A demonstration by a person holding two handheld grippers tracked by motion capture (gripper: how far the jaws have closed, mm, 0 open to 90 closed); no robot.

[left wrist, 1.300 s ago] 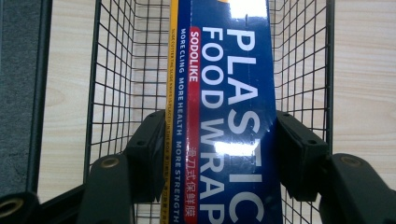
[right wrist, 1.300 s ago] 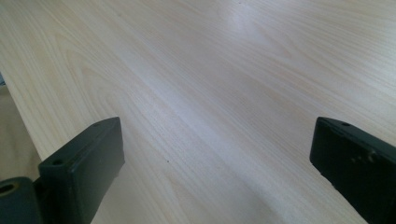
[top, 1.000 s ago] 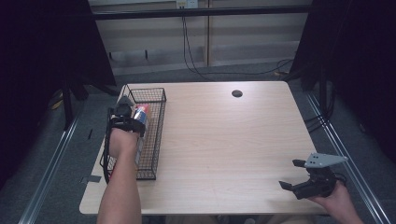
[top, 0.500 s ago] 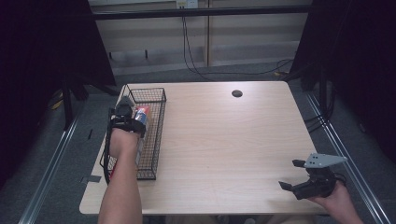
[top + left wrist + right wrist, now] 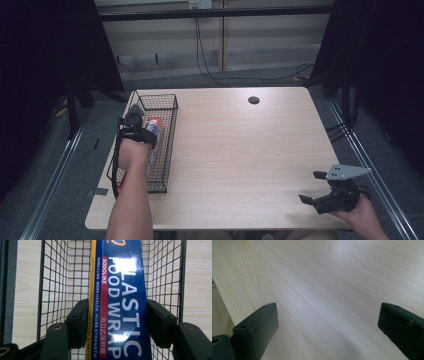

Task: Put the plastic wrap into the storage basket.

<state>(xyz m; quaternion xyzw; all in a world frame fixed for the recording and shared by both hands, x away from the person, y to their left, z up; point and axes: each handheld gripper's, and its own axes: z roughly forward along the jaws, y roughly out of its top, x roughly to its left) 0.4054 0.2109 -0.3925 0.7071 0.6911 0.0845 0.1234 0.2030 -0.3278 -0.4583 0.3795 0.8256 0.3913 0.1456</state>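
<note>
A long blue box of plastic food wrap (image 5: pixel 120 302) lies lengthwise in a black wire basket (image 5: pixel 57 277) at the left side of the table. My left gripper (image 5: pixel 117 315) reaches down into the basket (image 5: pixel 170 145) with the box (image 5: pixel 154 125) between its jaws. Both pads still lie against the box's long sides, though the jaws have just been opening slightly. In the high view the left gripper (image 5: pixel 136 125) sits over the basket's middle. My right gripper (image 5: pixel 310 186) rests near the table's front right corner, jaws wide apart over bare wood (image 5: pixel 328 322), with nothing between them.
The light wooden table (image 5: pixel 240 150) has a small dark cable hole (image 5: pixel 253 100) near its far edge. Dark curtains stand on both sides, and cables run along the floor behind the table.
</note>
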